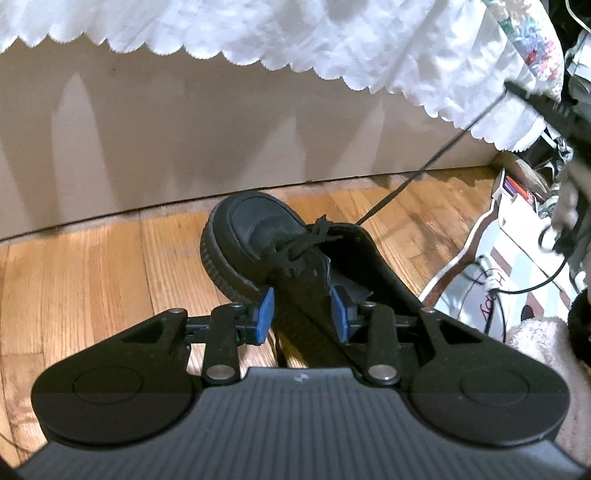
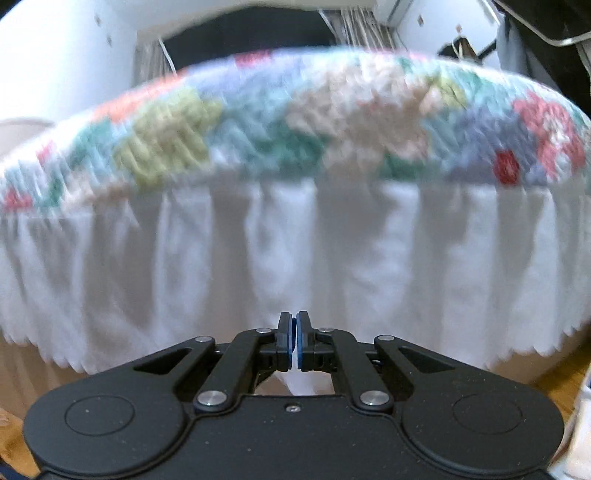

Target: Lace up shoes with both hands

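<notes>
Left wrist view. The left gripper [image 1: 302, 313] holds a black shoe [image 1: 273, 254] by its heel end: the two blue pads [image 1: 266, 314] stand moderately apart, one on each side of the shoe's rear part, pressed against it. The shoe lies on a wood floor [image 1: 92, 280], its rounded toe pointing far from the camera toward a pale bed base [image 1: 184, 140]. Crossed black lacing shows over the tongue, near the middle of the shoe. One black lace [image 1: 424, 166] runs taut from the eyelet area up and to the right — ending at the dark tip of the right gripper [image 1: 532, 103], which enters at the far right edge. A white scalloped bed skirt [image 1: 258, 33] hangs along the top of the view. At the right lie a printed bag or box [image 1: 517, 236] and tangled cables [image 1: 517, 284]; their details are not legible.

Right wrist view. The right gripper [image 2: 294, 341] has its jaws drawn together, only a thin slit between the blue pads. The lace cannot be made out between them here. Beyond the fingers hangs the bed skirt [image 2: 295, 251], with a patchwork quilt [image 2: 295, 122] above it — both blurred. The shoe does not appear in this view.
</notes>
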Tool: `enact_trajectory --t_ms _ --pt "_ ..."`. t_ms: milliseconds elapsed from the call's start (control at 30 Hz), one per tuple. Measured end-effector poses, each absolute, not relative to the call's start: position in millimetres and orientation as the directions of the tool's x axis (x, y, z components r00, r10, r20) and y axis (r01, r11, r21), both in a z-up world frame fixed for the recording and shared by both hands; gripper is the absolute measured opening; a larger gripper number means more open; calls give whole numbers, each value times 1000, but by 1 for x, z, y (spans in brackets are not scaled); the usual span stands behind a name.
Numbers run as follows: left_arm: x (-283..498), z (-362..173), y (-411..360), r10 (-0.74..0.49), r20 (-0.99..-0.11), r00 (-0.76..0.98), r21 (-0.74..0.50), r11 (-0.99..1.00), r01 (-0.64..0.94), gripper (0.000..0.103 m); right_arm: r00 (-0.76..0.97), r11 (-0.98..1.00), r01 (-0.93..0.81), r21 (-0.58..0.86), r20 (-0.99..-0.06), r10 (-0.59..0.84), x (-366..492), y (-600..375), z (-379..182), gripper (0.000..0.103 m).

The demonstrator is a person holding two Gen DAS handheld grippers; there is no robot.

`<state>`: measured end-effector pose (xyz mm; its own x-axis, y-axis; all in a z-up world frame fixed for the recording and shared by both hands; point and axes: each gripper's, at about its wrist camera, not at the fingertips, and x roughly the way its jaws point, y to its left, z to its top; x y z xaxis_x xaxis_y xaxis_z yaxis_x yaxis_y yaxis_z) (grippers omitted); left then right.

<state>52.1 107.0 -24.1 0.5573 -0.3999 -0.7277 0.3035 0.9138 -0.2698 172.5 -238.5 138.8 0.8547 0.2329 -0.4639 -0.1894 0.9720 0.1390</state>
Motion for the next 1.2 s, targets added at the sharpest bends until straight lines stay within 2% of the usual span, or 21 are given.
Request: enact_trajectory --t_ms 67,133,200,300,400,500,733,833,867,933,967,1100,1200 --pt "53 -19 106 -407 -719 563 -272 910 312 33 841 950 -263 167 -443 311 181 -220 147 4" --pt "54 -13 104 -415 -703 577 -277 908 315 33 777 892 -370 258 -441 450 189 -199 144 4" --pt "56 -5 101 -419 -680 602 -276 907 319 33 657 797 -467 383 -454 602 193 -179 126 4" --pt "59 6 95 -417 -651 634 -259 908 330 34 477 637 -503 584 -427 768 189 -160 84 4" --pt "63 11 93 -425 -637 644 -246 903 352 40 387 591 -465 659 -450 805 183 -154 55 4" --pt "66 12 94 -429 -633 644 -233 899 370 41 336 573 -456 681 -465 819 180 -154 42 4" --pt "66 6 80 -427 -627 651 -108 876 471 41 252 447 -423 788 -371 894 181 -160 36 4" --pt "68 8 78 -434 -616 658 -108 873 475 41 208 413 -435 800 -357 911 178 -156 36 4" --pt "70 8 78 -442 -620 649 -123 871 475 37 191 402 -441 802 -354 916 176 -154 36 4" --pt "76 8 80 -470 -645 603 -179 860 478 4 164 384 -449 807 -348 923 173 -150 35 6" --pt "77 8 83 -485 -650 586 -226 859 460 1 156 378 -450 809 -346 925 171 -149 36 9" --pt "77 5 104 -548 -609 573 -425 836 348 1 178 388 -445 807 -345 921 168 -154 38 21" --pt "76 2 123 -580 -571 582 -541 798 265 1 186 418 -482 770 -376 908 166 -157 42 23"
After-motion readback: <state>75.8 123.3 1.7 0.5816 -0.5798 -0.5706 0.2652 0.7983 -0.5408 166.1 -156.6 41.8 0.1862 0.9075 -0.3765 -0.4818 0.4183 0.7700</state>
